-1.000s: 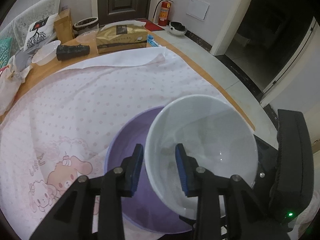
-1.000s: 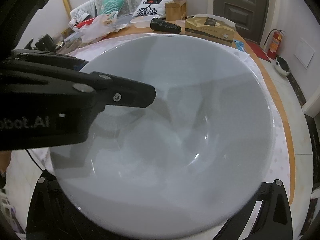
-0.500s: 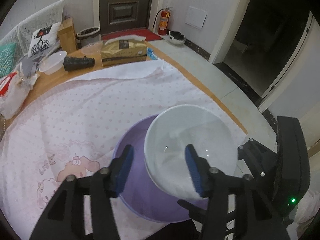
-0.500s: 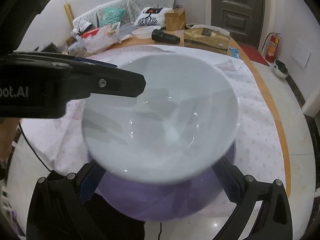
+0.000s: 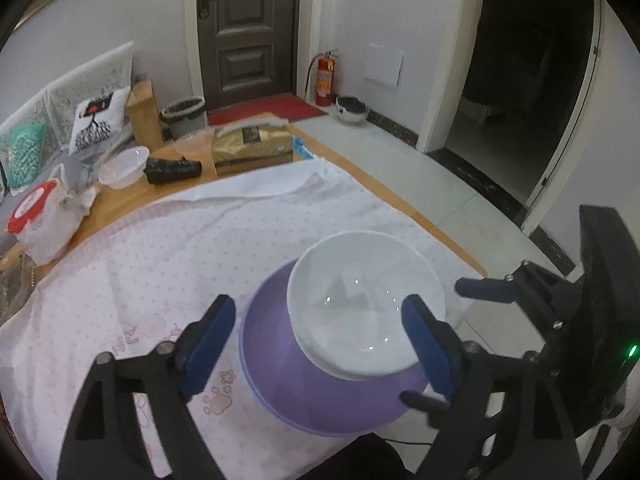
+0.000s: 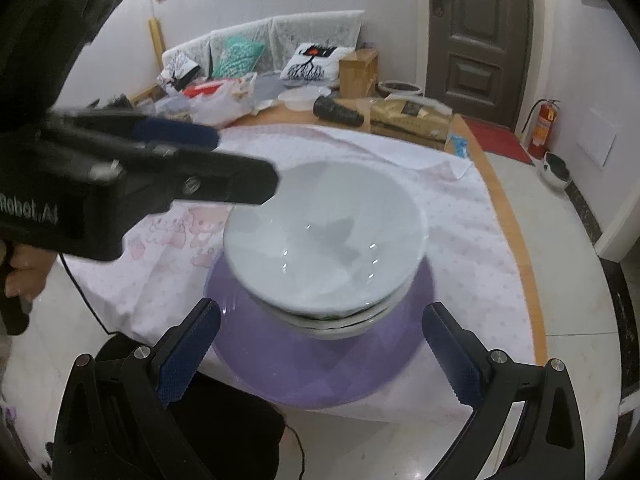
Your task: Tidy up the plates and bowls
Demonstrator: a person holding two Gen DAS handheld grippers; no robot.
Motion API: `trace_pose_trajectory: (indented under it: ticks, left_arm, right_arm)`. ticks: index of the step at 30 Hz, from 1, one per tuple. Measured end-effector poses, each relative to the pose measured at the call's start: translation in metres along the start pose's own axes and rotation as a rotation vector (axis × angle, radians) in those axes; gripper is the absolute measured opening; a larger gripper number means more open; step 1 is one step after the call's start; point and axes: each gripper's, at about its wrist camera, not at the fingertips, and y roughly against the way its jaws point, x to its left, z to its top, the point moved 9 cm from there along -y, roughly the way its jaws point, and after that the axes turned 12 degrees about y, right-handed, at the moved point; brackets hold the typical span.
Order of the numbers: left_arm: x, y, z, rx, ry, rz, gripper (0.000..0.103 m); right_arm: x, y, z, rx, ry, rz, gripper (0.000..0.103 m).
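A white bowl [image 6: 324, 236] sits on a stack inside a purple bowl [image 6: 320, 360] mid-frame. The right gripper [image 6: 320, 354] is wide open at the bottom, touching nothing.

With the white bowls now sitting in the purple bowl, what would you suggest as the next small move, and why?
Probably draw both grippers back and clear of the stack. The white bowl sits nested on others inside the purple bowl. The left gripper is opening with nothing pressed between its pads, and the right gripper stands open around the stack without touching it.
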Motion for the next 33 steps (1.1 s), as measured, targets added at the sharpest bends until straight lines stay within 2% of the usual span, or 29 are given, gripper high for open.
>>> trace_pose_trajectory:
  ticks: [11,15,24,33]
  left_arm:
    - [0.014,0.03,0.008,-0.162,0.03,0.049,0.089]
    - [0.02,0.046,0.01,-0.235,0.048,0.064,0.102]
    - [0.043,0.082,0.012,-0.386,0.107,0.106,0.103]
    - [0.08,0.109,0.006,-0.48,0.161,0.203,0.103]
  right_arm:
    - [-0.02,0.034,0.023,-0.127,-0.024,-0.059,0.1]
    - [-0.021,0.04,0.029,-0.159,-0.021,-0.074,0.1]
    - [-0.015,0.05,0.044,-0.23,0.0,-0.089,0.1]
    - [-0.003,0.051,0.068,-0.301,0.007,-0.07,0.1]
